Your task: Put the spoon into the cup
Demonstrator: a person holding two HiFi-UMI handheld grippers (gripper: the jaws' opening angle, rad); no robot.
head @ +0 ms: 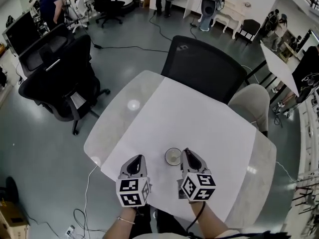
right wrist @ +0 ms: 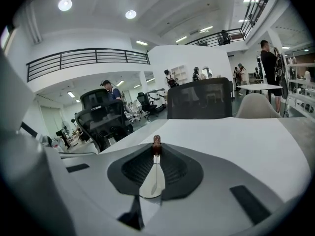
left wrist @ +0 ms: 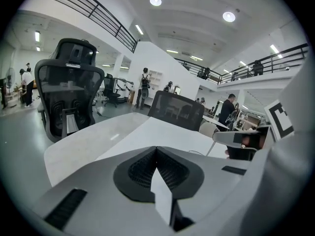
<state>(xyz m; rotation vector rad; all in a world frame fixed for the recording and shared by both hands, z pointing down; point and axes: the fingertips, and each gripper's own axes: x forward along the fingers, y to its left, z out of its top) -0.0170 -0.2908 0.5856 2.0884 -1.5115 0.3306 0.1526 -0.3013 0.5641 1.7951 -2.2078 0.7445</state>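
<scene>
A small white cup [head: 173, 157] stands on the white table [head: 199, 108] near its front edge. My right gripper [head: 185, 152] is just right of the cup, its tips level with the rim. In the right gripper view that gripper [right wrist: 156, 150] is shut on a thin spoon [right wrist: 156, 142]: the brown handle end sticks up at the tips and the pale bowl lies back between the jaws. My left gripper [head: 138, 160] hovers left of the cup, apart from it. In its own view the left gripper [left wrist: 156, 150] has its jaws meeting, with nothing in them.
A black mesh chair [head: 204, 68] is pushed in at the table's far edge, with a beige chair [head: 251, 101] beside it on the right. Black office chairs [head: 60, 83] stand on the floor to the left. Cables trail on the floor below the table's left corner.
</scene>
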